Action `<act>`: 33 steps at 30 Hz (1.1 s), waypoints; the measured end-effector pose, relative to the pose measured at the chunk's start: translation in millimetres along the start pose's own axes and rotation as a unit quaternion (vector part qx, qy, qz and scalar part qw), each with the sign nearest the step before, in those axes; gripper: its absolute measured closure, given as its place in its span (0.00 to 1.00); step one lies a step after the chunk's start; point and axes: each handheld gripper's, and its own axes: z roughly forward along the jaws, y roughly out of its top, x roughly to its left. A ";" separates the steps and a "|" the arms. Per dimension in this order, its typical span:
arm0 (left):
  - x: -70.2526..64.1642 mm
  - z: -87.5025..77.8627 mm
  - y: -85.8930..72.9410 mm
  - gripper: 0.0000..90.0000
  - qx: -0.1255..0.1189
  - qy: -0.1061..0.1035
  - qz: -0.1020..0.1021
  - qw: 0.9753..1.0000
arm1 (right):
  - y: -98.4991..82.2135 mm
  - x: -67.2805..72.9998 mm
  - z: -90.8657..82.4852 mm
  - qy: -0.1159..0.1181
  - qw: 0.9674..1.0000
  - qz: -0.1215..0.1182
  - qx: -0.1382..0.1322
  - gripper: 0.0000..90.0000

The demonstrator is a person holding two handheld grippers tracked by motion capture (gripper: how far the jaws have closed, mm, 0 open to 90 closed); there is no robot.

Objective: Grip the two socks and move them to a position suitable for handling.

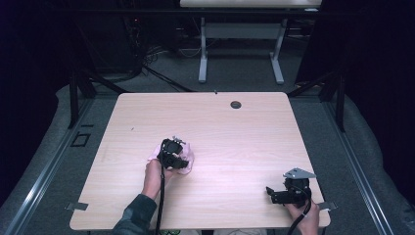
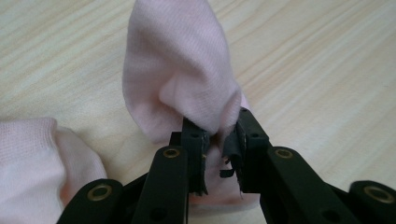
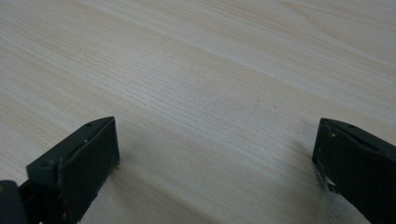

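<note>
A soft pink cloth (image 2: 180, 74) lies on the pale wooden worktop (image 1: 244, 142), a bit left of the middle and toward the person's side. It looks knitted, maybe a little sock or mitten, but I cannot tell which. In the left gripper view one part of it stands up in a puffy fold, and another pink part (image 2: 32, 163) lies flat at the lower left, just beside the gripper.

The left gripper (image 2: 218, 140) has pinched the standing fold. Its two black jaws are nearly together, with just a thin bunch of cloth squeezed between them. The black pad on one jaw looks torn and frayed. In the high view the left gripper (image 1: 172, 152) sits right on top of the pink cloth (image 1: 188, 159), and the person's left hand (image 1: 154, 174) holds it from behind. A dark green sleeve (image 1: 134, 215) comes in from the bottom edge, and a black cable (image 1: 160, 205) hangs down from the gripper.

The right gripper (image 1: 288, 192) is well apart from the cloth, near the right front corner of the worktop. The person's right hand (image 1: 306, 218) holds it low over the wood. It has a grey three-cornered plate (image 1: 298, 173) on top. In the right gripper view its jaws stand wide apart, with bare wood between them and nothing held.

There is a small round hole (image 1: 236, 104) in the worktop near the far edge. Beyond it, on the grey floor (image 1: 240, 73), stand the white legs of another table (image 1: 203, 54).
</note>
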 end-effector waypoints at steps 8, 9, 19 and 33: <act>-24.6 -35.9 -10.6 0.85 -0.030 -0.029 0.040 0.998 | 0.0 0.0 0.0 0.000 1.000 0.000 0.000 0.00; -27.3 -39.2 -12.1 0.85 -0.030 -0.032 0.044 0.998 | 0.0 0.0 0.0 0.000 1.000 0.000 0.000 0.00; -53.9 -58.5 -27.5 0.85 -0.047 -0.061 0.074 0.994 | 0.0 0.0 0.0 0.000 1.000 0.000 0.000 0.00; -92.2 -44.1 -51.1 0.85 -0.021 -0.112 0.103 0.988 | 0.0 0.1 0.0 0.000 1.000 0.000 0.000 0.00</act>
